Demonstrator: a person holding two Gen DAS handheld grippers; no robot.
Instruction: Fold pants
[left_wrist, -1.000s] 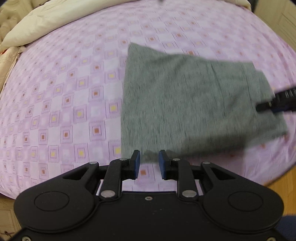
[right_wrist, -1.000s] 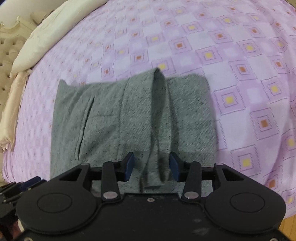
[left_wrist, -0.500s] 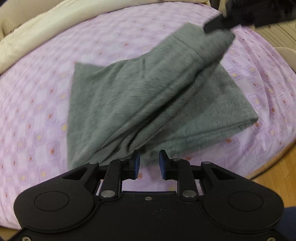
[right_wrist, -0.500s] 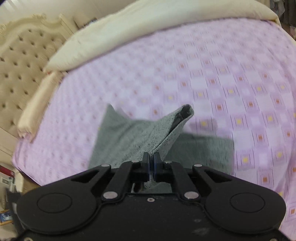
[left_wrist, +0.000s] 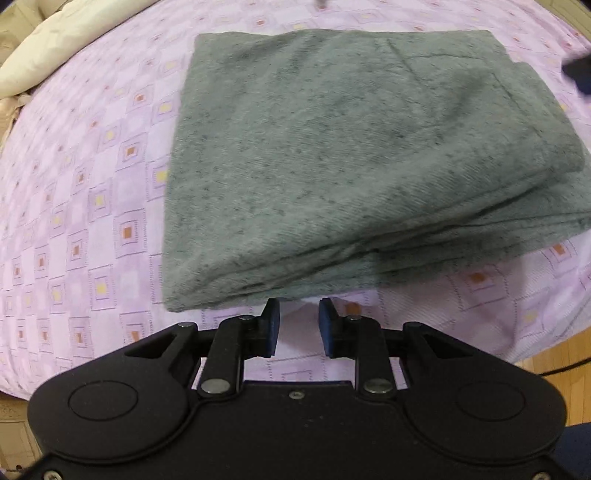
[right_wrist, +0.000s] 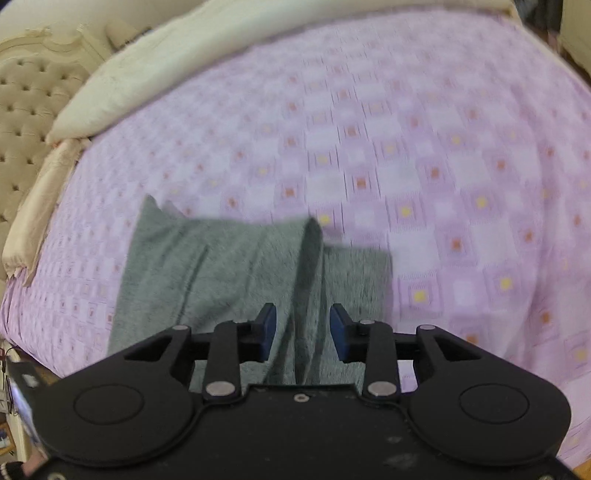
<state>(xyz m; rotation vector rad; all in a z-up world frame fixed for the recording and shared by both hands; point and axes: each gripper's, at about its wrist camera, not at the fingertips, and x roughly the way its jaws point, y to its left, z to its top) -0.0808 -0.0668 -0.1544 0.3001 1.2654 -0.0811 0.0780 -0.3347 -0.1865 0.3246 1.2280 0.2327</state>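
Left wrist view, tool: the left gripper (left_wrist: 297, 325) pointed steeply down with its blue-padded jaws a little apart and nothing between them.
Left wrist view, garment: the grey flecked knit pants (left_wrist: 354, 155) lay just ahead of the fingertips as a thick, roughly rectangular stack on the lilac bedsheet printed with small squares (left_wrist: 92, 206); the stack's near edge sat right in front of the pads without touching them.
Left wrist view, layers: several fabric edges showed along the near side, roughly aligned, the lower layers poking out slightly toward the right.
Left wrist view, other tool: a dark blurred shape at the far right edge was probably the other gripper, but I could not tell for sure.

Right wrist view, tool: the right gripper (right_wrist: 303, 328) had its jaws apart, having just opened; a raised ridge of the grey cloth ran up between the pads, which did not press on it.
Right wrist view, garment: the pants (right_wrist: 207, 273) lay under and to the left of the jaws; the frame was blurred.
Right wrist view, surroundings: a cream pillow (right_wrist: 155, 74) and a tufted beige headboard (right_wrist: 29, 110) sat well beyond, to the upper left.

Progress: the main folds looked done and the bundle compact.
Remaining: by my judgement, flattening the standing ridge and squaring the protruding edges.
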